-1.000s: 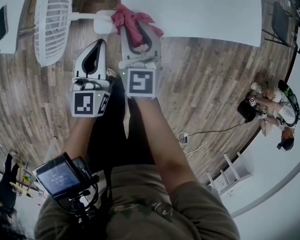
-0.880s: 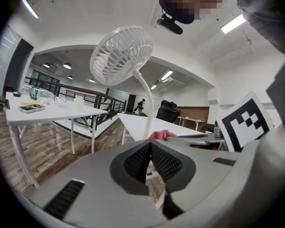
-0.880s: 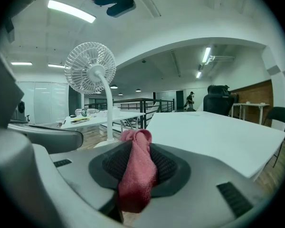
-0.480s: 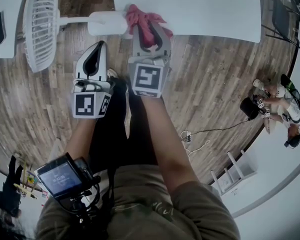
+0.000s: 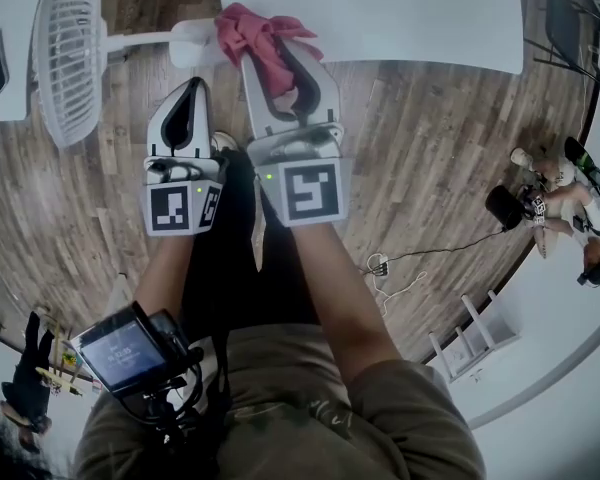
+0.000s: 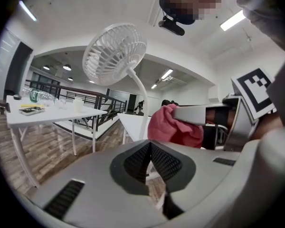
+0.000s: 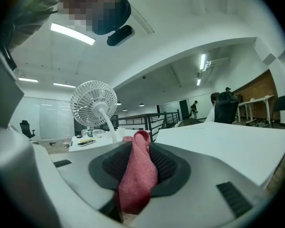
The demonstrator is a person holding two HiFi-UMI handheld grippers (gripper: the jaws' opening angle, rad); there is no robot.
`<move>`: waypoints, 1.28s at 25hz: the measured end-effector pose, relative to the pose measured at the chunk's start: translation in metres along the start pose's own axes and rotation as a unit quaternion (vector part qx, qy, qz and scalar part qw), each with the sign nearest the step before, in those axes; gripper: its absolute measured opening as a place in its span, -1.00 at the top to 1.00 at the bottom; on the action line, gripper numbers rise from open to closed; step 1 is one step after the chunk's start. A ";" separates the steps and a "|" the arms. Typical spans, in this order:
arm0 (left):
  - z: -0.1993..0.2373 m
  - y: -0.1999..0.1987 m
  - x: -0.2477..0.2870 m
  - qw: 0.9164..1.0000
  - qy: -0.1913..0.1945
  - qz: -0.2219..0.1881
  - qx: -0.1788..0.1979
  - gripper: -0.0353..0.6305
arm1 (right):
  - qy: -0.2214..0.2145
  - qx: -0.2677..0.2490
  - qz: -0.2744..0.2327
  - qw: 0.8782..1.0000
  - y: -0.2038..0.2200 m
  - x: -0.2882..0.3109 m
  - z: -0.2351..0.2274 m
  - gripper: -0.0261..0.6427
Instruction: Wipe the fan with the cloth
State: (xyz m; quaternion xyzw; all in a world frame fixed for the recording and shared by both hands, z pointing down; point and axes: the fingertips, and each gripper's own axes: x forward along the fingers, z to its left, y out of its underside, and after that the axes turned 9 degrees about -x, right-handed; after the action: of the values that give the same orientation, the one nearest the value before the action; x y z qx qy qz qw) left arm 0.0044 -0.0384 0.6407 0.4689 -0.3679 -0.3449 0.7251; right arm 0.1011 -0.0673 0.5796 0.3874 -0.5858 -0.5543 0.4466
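A white fan [image 5: 70,53] stands at the upper left of the head view, its stem running to a base [image 5: 195,40] by the corner of a white table [image 5: 380,13]. My right gripper [image 5: 275,56] is shut on a red cloth [image 5: 260,38], which bunches out past its tips beside the fan's base. In the right gripper view the cloth [image 7: 137,175] hangs pinched between the jaws [image 7: 140,167], with the fan [image 7: 93,103] ahead to the left. My left gripper [image 5: 193,88] is shut and holds nothing, just left of the right one. Its own view shows the fan [image 6: 115,51] above and the cloth [image 6: 173,127] to the right.
A second white table [image 5: 0,58] with a phone on it stands at the far left. A person [image 5: 560,208] sits on the wooden floor at the right. A cable with a power strip [image 5: 380,266] and a small white rack [image 5: 470,343] lie lower right.
My right gripper has risen with the cloth and looks larger in the head view. The left gripper has stayed put. The fan sits a little further left in the picture.
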 end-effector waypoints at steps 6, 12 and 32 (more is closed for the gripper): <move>0.005 -0.007 -0.003 1.000 -0.010 -0.005 0.008 0.83 | -0.025 0.017 0.002 1.000 0.002 0.007 0.021 0.51; -0.005 -0.017 -0.003 0.999 0.025 -0.015 0.030 0.64 | -0.040 0.018 -0.002 0.999 0.000 0.001 0.031 0.51; -0.088 -0.020 -0.001 0.977 0.151 -0.005 0.153 -0.17 | -0.239 0.011 0.003 0.971 -0.004 -0.062 0.036 0.51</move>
State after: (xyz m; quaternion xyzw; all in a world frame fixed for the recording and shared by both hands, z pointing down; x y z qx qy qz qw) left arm 0.0761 -0.0061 0.5960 0.6228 -0.3005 -0.2130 0.6902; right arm 0.0853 0.0023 0.5705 0.2467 -0.6827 -0.6234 0.2906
